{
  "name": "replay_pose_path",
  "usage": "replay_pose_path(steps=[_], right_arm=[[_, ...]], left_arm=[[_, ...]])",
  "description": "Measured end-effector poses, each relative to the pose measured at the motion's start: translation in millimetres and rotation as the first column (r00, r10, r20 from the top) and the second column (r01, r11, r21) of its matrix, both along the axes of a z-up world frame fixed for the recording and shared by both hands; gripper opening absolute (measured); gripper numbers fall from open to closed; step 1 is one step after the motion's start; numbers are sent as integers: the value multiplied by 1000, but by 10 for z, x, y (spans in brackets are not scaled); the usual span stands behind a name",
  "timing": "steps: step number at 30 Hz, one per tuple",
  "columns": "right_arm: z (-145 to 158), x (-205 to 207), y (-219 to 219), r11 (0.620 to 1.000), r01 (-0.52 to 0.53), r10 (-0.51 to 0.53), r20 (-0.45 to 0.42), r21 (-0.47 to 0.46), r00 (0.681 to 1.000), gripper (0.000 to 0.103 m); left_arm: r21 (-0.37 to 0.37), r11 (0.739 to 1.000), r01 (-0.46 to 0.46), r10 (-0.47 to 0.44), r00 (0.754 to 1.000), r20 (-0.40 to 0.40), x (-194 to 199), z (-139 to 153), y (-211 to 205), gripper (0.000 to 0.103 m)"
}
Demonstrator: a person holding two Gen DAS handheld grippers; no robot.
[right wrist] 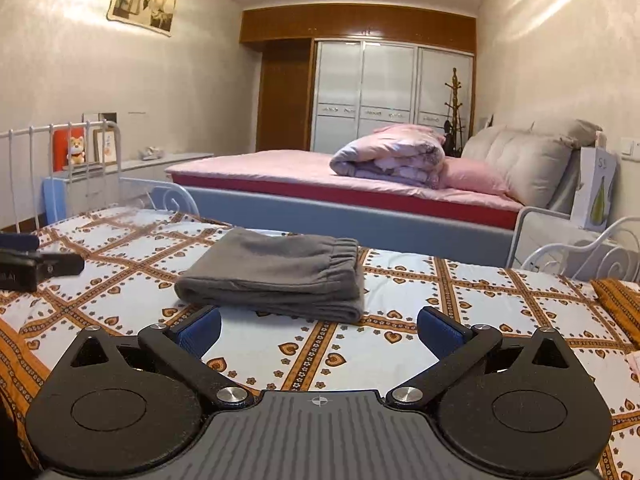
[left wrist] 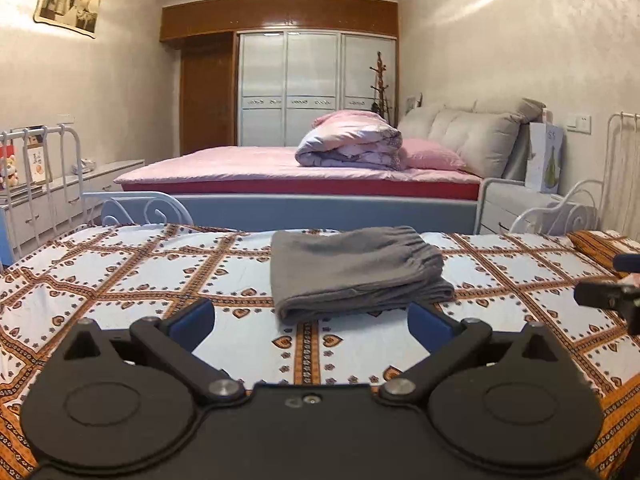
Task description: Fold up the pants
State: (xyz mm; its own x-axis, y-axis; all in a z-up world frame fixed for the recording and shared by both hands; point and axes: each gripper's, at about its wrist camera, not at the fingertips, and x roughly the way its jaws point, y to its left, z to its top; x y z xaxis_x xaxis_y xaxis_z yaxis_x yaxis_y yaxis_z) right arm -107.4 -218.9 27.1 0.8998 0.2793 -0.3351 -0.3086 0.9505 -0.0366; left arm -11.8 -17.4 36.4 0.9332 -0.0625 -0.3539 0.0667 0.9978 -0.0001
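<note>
**Ana:** Left wrist view first. What does the left tool (left wrist: 310, 322) look like?

**Ben:** Its jaws stand spread wide, blue pads far apart, nothing between them but bare sheet. It hovers low over the bed with the white sheet patterned in orange diamonds and hearts (left wrist: 120, 276).

**Ana:** And the pants?

**Ben:** The grey soft-fabric pants with an elastic waistband (left wrist: 356, 272) lie folded into a compact stack in the middle of that bed, just beyond the tool's fingertips and not touching them. The gathered waistband sits on top, toward the far right of the stack.

**Ana:** Anything else in that view?

**Ben:** At the right edge the black tip of the right tool (left wrist: 608, 294) pokes in, clear of the pants. Behind the patterned bed there is a second bed with a pink sheet (left wrist: 240, 164), and on it a rolled pink and lilac quilt (left wrist: 352, 144).

**Ana:** Now the right wrist view.

**Ben:** The right tool (right wrist: 318, 330) is also spread wide with nothing in it; only the patterned sheet (right wrist: 500, 308) shows between its blue pads. The folded grey pants (right wrist: 276, 276) lie just ahead, a little left of centre, apart from the pads, with the waistband at the upper right of the stack.

**Ana:** Is the other tool visible?

**Ben:** Yes, the left tool's black tip (right wrist: 40, 268) enters from the left edge, near the pants but not touching. The pink bed (right wrist: 280, 164) and quilt (right wrist: 392, 156) show behind.
</note>
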Motion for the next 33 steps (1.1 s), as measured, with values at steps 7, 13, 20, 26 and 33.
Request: replay_pose_path(steps=[7, 13, 20, 26, 33], right_arm=[[17, -1, -62, 1000, 11, -11, -9, 18, 1000, 103], [24, -7, -61, 1000, 10, -10, -10, 17, 1000, 103], [27, -5, -61, 1000, 9, -9, -11, 21, 1000, 103], [38, -6, -73, 999, 12, -11, -11, 31, 1000, 103], [45, 1, -79, 999, 14, -13, -13, 37, 1000, 103]], left_arm=[[-15, 1000, 15, -15, 1000, 2, -25, 0, 16, 97], [-19, 1000, 12, -12, 1000, 3, -19, 2, 26, 97], [-13, 1000, 14, -14, 1000, 4, -19, -4, 20, 97], [-10, 1000, 16, -16, 1000, 4, -21, -3, 4, 97], [-9, 1000, 16, -15, 1000, 4, -21, -2, 2, 97]])
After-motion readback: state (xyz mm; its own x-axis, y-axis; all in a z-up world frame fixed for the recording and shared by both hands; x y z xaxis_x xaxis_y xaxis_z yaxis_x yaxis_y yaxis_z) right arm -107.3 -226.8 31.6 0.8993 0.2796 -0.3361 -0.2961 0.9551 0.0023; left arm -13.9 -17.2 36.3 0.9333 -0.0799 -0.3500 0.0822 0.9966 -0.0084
